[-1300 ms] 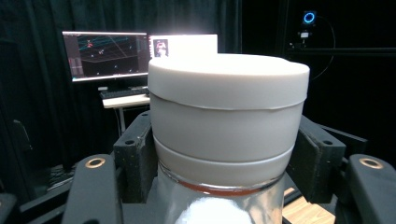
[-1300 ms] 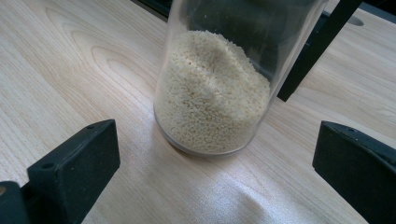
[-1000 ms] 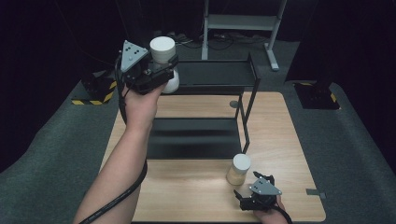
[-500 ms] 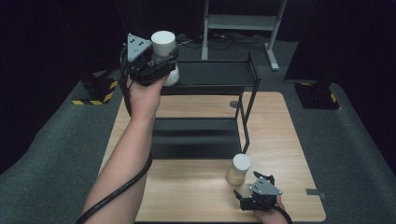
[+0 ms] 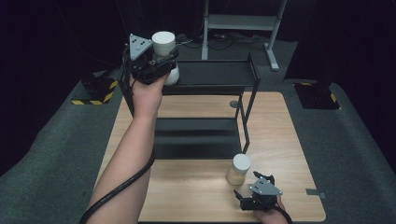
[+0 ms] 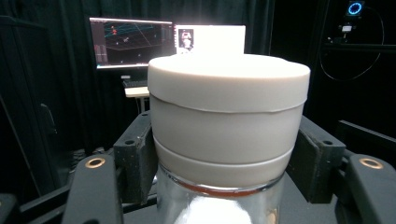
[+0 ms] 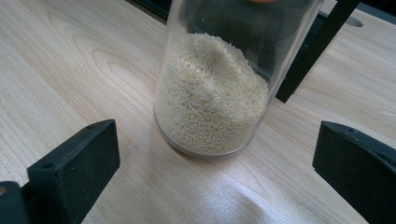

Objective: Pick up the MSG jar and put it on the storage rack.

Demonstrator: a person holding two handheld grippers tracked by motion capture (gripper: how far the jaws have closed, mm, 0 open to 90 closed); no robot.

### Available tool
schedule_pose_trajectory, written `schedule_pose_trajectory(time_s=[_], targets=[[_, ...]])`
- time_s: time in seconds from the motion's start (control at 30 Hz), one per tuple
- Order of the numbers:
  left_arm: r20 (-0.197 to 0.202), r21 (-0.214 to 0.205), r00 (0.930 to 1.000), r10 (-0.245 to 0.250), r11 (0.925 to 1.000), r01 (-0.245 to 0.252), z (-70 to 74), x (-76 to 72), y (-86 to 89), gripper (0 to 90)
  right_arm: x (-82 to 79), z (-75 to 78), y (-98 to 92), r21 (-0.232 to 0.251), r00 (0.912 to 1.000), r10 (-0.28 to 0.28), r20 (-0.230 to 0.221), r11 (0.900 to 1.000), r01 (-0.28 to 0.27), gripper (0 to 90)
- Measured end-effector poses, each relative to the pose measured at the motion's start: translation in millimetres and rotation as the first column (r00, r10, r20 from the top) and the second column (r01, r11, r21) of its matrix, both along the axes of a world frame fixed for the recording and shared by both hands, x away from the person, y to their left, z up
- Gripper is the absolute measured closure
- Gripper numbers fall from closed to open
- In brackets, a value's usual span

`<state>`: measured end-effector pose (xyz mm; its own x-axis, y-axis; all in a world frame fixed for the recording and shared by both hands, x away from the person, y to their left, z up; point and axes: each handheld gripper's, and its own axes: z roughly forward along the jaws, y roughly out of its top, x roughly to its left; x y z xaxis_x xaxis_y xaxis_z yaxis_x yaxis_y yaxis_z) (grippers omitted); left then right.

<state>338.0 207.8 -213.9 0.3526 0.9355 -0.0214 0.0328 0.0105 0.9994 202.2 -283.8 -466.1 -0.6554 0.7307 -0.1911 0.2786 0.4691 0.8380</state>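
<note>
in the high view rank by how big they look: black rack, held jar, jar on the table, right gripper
1. black rack
2. held jar, nearer the camera, so unsure
3. right gripper and jar on the table look alike

High view: fixed overhead on the person's side, angled forward and down, far enough to take in the whole wooden surface [image 5: 280, 140] and black rack [image 5: 205, 79]. Left gripper view: rides level, very close behind a white-lidded jar [image 6: 229, 116], facing monitors [image 6: 130, 42] at the back. Right gripper view: low, tilted down at the surface [image 7: 70, 70], close to a grain jar [image 7: 215, 93]. High view shares both jars [image 5: 163, 46] [image 5: 239, 169].
</note>
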Motion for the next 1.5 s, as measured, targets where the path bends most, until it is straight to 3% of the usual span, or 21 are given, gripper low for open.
schedule_pose_trajectory(time_s=[0.8,1.0,1.17,1.5], targets=[[0.003,0.014,1.0,0.003,0.9999,-0.003,-1.1,0.7,-1.8,33.9,-0.3,0.3,1.1,-0.005,1.0,-0.001,0.0,1.0,0.001,0.0],[-0.016,-0.005,0.9998,0.01,0.9999,-0.01,3.6,-0.1,-5.0,21.2,-0.2,0.3,0.7,-0.004,1.0,0.0,0.0,1.0,0.0,0.0],[-0.032,0.0,0.9992,0.025,0.9997,-0.025,7.0,-1.8,-9.1,0.5,-0.2,0.2,0.6,-0.003,1.0,-0.001,-0.001,1.0,0.001,0.0],[-0.032,0.0,0.9993,0.019,0.9998,-0.019,3.8,-10.8,-7.9,0.4,-0.3,0.4,1.3,-0.006,1.0,-0.001,-0.001,1.0,0.001,0.0]])
